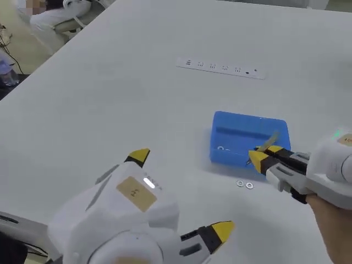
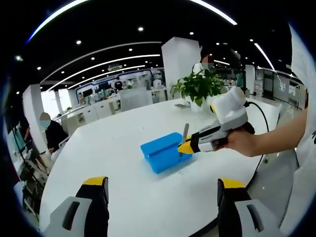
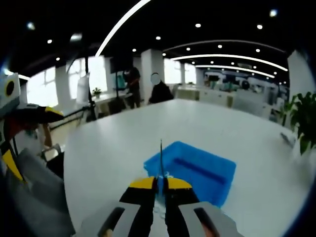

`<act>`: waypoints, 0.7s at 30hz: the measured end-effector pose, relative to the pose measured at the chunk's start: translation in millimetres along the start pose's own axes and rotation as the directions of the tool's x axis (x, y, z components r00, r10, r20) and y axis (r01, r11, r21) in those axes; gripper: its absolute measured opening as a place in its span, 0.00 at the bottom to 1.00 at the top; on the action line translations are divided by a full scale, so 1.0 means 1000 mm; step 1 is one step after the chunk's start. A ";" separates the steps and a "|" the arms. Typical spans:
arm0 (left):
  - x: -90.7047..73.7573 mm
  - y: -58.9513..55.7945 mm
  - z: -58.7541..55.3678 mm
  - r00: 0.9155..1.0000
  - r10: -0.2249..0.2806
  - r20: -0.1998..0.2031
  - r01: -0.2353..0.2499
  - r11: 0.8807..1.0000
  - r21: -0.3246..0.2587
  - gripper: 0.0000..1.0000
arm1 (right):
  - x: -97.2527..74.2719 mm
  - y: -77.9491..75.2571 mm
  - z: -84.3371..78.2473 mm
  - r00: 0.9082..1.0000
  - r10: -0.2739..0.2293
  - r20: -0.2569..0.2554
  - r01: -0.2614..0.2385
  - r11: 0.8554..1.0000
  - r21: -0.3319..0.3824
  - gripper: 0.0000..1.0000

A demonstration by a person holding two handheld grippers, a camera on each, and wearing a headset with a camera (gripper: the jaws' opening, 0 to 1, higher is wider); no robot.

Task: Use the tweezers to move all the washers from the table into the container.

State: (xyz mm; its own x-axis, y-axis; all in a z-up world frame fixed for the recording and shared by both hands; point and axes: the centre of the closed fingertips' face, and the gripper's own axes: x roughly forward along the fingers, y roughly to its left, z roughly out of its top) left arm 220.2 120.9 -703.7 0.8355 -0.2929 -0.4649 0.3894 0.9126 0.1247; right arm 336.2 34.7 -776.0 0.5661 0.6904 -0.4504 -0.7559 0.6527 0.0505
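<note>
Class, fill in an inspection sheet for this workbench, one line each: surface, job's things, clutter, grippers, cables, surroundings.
Surface: white table, mostly bare.
Job's things: blue container on the table; two washers on the table just outside its near wall; tweezers held over the container. There is something small and pale inside it, too small to tell.
Clutter: power strip beyond the container.
Grippers: left gripper open, holding nothing; right gripper shut on the tweezers.
Cables: black cable trailing from the right gripper.
Surroundings: open office with a potted plant, other tables and people in the background.
</note>
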 end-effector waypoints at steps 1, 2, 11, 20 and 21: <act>0.000 0.000 0.000 1.000 0.000 -0.001 0.000 1.000 0.001 0.93 | 0.001 -0.001 -0.005 1.000 -0.002 -0.014 0.002 1.000 0.000 0.03; 0.000 0.000 -0.001 1.000 0.001 -0.004 -0.001 1.000 0.003 0.93 | 0.003 -0.002 -0.012 0.999 -0.002 -0.032 0.002 1.000 -0.005 0.03; 0.001 0.002 -0.001 1.000 0.004 -0.006 -0.004 1.000 0.003 0.92 | 0.012 -0.007 -0.027 0.998 0.012 -0.067 -0.011 1.000 0.006 0.03; 0.001 0.004 -0.004 1.000 0.010 -0.015 -0.010 1.000 0.002 0.92 | 0.020 -0.008 -0.035 0.996 0.013 -0.090 -0.013 1.000 0.000 0.04; 0.000 0.004 -0.004 1.000 0.011 -0.015 -0.011 1.000 -0.001 0.92 | 0.020 -0.008 -0.035 0.996 0.010 -0.087 -0.010 1.000 -0.005 0.04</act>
State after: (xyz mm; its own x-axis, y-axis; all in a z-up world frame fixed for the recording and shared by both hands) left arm 220.4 125.7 -707.1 0.8341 -0.2783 -0.4763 0.3796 0.9160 0.1295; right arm 342.1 32.6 -816.4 0.5279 0.6667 -0.5261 -0.7631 0.6443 0.0508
